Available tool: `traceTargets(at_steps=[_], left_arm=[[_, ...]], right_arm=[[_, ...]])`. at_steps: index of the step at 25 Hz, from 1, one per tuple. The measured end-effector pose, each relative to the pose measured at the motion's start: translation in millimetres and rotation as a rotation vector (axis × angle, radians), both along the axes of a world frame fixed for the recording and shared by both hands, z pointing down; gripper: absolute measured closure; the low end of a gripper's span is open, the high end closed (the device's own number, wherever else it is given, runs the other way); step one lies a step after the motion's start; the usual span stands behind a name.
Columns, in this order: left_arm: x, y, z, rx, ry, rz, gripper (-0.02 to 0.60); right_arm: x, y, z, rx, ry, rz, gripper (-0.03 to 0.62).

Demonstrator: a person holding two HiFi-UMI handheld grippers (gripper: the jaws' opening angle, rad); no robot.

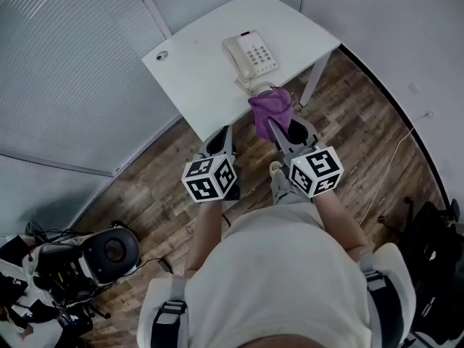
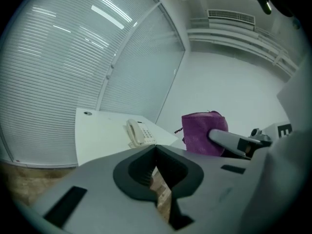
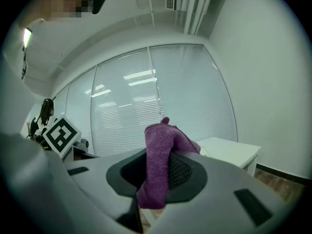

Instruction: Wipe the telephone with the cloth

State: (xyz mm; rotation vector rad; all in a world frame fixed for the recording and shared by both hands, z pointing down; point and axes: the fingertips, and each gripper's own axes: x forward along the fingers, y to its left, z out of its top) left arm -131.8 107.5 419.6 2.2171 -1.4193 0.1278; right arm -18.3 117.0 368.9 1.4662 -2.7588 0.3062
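Right gripper [image 3: 161,179]: jaws clamped on a purple terry cloth [image 1: 270,107], which stands up in a bunched fold above the pads and hangs a little below them. Left gripper [image 2: 156,152]: jaws together, nothing between them. I hold both short of the white desk [image 1: 196,71], over the wood floor, with the cloth just at the desk's near edge.

Step in hand, as I judge it: bringing the cloth to the telephone [image 1: 250,55]. To do it well I would lower the free fold flat onto the set, not the jaw tips, and wipe with light pressure so the handset is not knocked off. The empty left gripper could steady the base.

The telephone is a cream desk set, handset resting on its left side, keypad to the right. It lies on the desk near the right corner, just beyond the cloth.
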Motion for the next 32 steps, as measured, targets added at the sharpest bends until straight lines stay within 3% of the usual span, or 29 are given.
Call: traceTargets(at_steps=[14, 32], left_arm=[[12.0, -104.2, -12.4, -0.003, 0.008, -0.076, 0.561], [17.8, -206.5, 4.4, -0.037, 0.044, -0.275, 0.561]], right_arm=[[16.6, -120.3, -22.4, 0.022, -0.031, -0.069, 0.508], [27.2, -256.0, -11.2, 0.008, -0.007, -0.219, 0.508]])
